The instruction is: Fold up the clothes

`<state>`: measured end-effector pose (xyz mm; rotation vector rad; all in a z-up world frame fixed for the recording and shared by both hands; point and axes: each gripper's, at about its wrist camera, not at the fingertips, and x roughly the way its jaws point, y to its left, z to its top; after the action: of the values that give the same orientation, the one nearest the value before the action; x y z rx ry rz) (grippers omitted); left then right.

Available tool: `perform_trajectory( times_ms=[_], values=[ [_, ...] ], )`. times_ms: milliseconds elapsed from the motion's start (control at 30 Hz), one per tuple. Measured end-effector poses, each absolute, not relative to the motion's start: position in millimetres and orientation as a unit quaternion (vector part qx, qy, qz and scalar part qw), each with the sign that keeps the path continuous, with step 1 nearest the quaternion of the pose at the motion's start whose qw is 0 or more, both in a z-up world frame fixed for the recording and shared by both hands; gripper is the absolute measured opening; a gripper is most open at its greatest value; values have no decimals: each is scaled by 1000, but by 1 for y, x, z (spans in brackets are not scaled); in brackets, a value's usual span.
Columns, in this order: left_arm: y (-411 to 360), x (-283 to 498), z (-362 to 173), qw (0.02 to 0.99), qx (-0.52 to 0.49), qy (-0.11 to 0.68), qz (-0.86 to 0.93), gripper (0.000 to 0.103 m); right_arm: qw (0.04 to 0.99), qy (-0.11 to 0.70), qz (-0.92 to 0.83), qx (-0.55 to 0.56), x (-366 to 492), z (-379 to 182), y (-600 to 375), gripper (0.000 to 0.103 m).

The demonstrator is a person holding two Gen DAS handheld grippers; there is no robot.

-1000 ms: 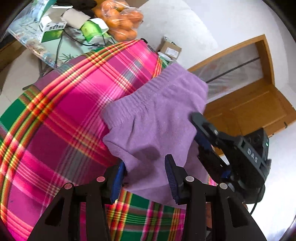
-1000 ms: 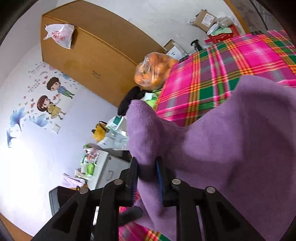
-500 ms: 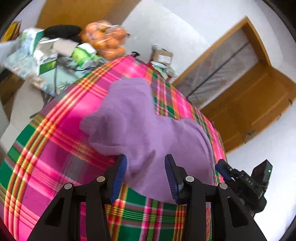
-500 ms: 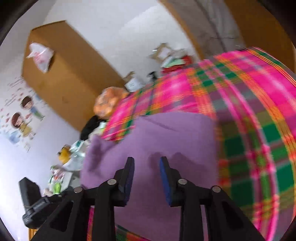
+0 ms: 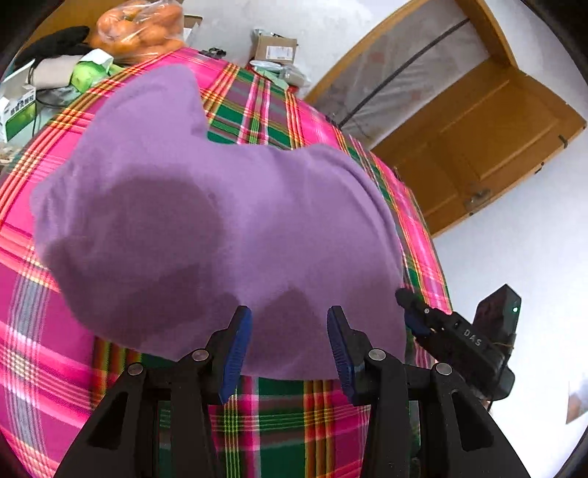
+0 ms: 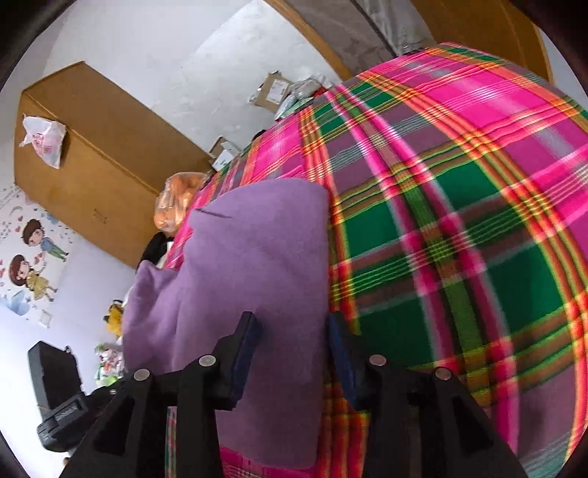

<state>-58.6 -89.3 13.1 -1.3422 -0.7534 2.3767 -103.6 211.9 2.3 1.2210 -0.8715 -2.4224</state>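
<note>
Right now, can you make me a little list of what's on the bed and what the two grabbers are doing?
garment: purple garment, lying on the cover
cover: pink and green plaid cover
left gripper: open, fingers above the garment's near edge, holding nothing
right gripper: open, at the garment's right edge, holding nothing
behind the bed: bag of oranges, cardboard box

The left gripper (image 5: 289,338) hangs with its two blue-padded fingers (image 5: 235,345) spread wide apart and nothing caught between them. The right gripper (image 6: 294,353) has its jaws parted just as widely and also grips nothing. In the left wrist view the right gripper (image 5: 411,312) shows at the lower right, close beside the left one and angled in toward it.
</note>
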Motion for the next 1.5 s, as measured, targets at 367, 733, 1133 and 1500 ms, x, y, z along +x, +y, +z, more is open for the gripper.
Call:
perform_trajectory(
  times_ms=[367, 733, 1133, 1500],
  values=[
    [-83, -62, 1, 156, -486, -261, 819, 44, 202, -302, -856, 368, -98, 31, 201, 15],
    [-82, -57, 11, 173, -470, -265, 824, 44, 269, -281, -858, 335, -99, 61, 164, 15],
    [-98, -53, 13, 161, -460, -279, 827, 44, 306, -262, -854, 330, -114, 75, 122, 15],
    [-115, -42, 25, 158, -431, -293, 838, 44, 344, -258, -838, 335, -131, 77, 87, 15]
  ],
)
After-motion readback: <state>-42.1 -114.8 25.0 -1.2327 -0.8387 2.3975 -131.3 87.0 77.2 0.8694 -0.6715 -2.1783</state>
